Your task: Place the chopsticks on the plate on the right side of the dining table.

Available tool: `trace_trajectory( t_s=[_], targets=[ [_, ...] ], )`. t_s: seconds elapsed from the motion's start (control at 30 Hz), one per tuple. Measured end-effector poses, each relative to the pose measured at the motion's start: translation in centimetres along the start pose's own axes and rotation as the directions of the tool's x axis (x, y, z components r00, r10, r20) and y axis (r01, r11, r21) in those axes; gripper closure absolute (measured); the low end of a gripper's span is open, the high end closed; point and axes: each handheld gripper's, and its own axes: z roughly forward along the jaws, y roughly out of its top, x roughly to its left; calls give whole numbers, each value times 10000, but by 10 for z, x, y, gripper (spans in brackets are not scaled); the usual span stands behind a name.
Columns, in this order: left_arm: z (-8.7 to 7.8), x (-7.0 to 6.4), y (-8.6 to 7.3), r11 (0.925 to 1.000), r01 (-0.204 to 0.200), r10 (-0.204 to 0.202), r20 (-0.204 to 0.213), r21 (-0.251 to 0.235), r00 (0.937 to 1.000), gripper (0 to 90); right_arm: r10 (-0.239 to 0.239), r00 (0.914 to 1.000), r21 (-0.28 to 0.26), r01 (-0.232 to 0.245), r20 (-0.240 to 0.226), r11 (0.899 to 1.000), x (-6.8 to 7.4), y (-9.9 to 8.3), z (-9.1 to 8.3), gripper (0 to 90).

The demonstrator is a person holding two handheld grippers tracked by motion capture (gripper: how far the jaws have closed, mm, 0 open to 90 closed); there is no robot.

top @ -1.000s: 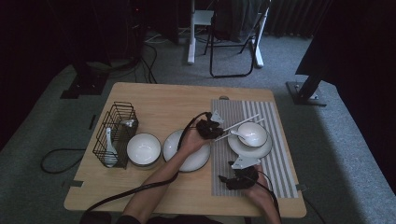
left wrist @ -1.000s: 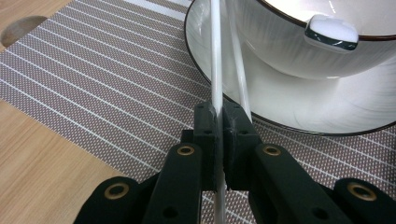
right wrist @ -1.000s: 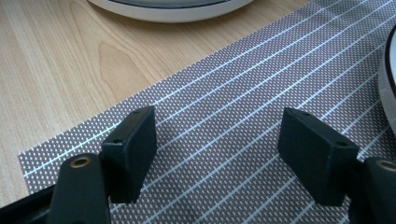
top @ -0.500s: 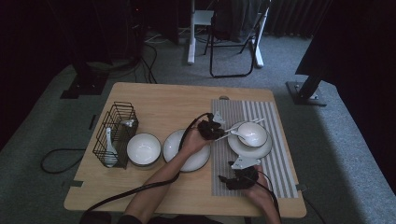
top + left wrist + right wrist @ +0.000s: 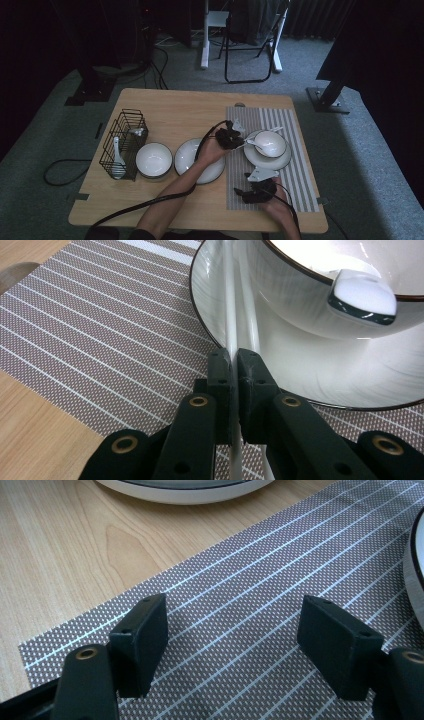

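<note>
Now the left gripper has its jaws pressed together on a thin white stick, which runs up from between them along the rim of a plate. On that plate sits a bowl with a white spoon lying in it. Plate and bowl rest on a striped mat at the right end of the table. In the high view the left gripper is at the plate's left rim, and the bowl stands in the plate's middle.

Nearer the front edge, the right gripper hangs low over the mat with its jaws wide apart and nothing between them; in the high view it lies at the mat's front left part, well apart from the left one.

Left of the mat a second plate lies on bare wood under the left forearm, with a second bowl just beside it. At the left edge stands a black wire basket with a white spoon in it.
</note>
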Motion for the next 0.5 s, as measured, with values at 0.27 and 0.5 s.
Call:
trace_trajectory(
  t_s=[0.27, 0.5],
  targets=[
    [3, 0, 1, 10000, 48, -48, 40, 3, 10000, 856, -11, 10000, -3, 11, 9, 10000, 0, 0, 0, 279],
    [3, 1, -1, 9998, 135, -133, 205, -111, 9997, 836, -12, 10000, -8, 12, 16, 10000, 0, 0, 0, 278]
  ],
)
